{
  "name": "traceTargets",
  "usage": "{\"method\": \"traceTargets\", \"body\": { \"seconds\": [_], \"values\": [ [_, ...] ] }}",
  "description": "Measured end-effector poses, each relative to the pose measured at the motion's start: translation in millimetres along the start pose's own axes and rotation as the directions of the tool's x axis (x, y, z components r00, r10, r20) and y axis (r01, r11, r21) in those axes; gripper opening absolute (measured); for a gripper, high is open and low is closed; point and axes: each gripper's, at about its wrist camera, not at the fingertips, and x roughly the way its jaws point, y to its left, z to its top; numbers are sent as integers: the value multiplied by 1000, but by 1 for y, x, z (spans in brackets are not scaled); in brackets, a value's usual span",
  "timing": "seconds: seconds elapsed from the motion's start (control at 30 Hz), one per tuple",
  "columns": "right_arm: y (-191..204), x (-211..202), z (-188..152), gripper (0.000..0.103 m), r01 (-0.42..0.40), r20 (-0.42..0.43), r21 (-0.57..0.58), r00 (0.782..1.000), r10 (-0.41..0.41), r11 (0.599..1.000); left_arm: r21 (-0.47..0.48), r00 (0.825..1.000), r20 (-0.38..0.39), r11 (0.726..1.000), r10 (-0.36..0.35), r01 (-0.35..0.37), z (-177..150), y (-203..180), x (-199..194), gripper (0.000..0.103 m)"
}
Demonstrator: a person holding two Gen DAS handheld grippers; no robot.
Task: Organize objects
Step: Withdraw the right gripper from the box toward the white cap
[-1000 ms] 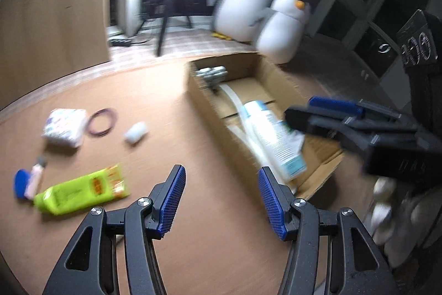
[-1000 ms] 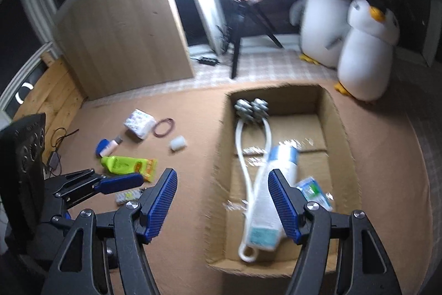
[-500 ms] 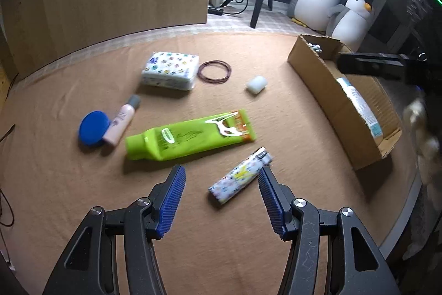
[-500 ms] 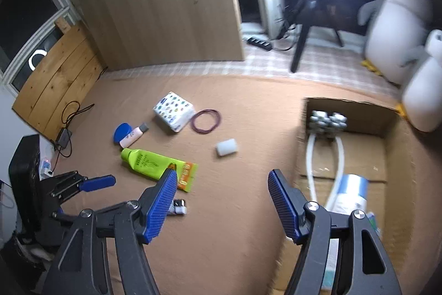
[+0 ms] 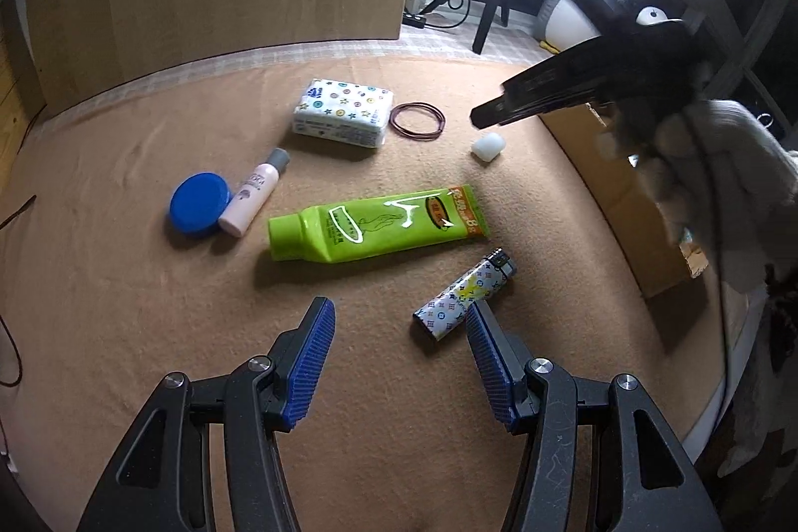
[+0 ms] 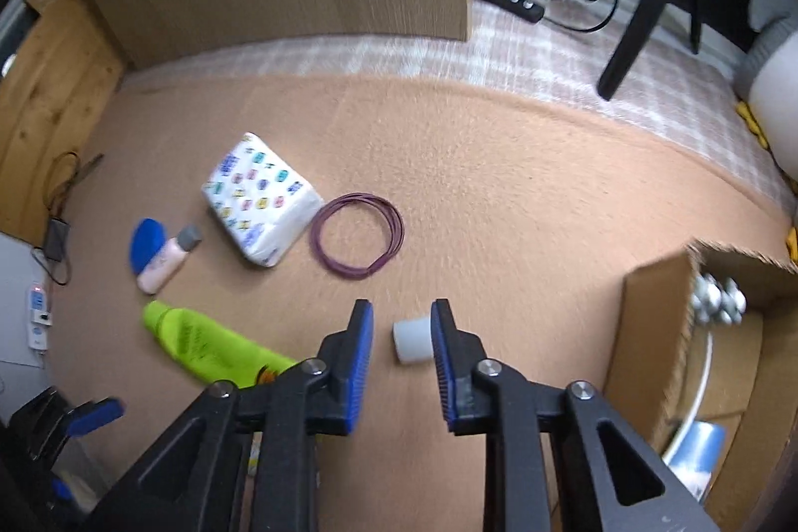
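Tan felt-covered surface with small household items scattered on it.

In the left wrist view, a patterned tissue pack lies upper centre, a loop of purple rubber bands just to its right, and a small white cap further right. A blue round lid touches a pink bottle at centre left. A green tube lies across the middle, with a patterned lighter below its right end. A cardboard box stands at the right edge of the frame.
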Motion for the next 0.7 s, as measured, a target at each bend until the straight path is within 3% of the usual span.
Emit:
{"method": "traceTargets", "body": {
  "seconds": [0.43, 0.7],
  "values": [
    [0, 22, -1, 19, 84, -57, -28, 995, -86, 996, -19, 1000, -7, 1000, -16, 16, 1, 8, 5, 59],
    [-12, 5, -47, 20, 25, -99, -2, 995, -25, 1000, 22, 1000, -21, 1000, -21, 22, 4, 2, 14, 59]
  ]
}}
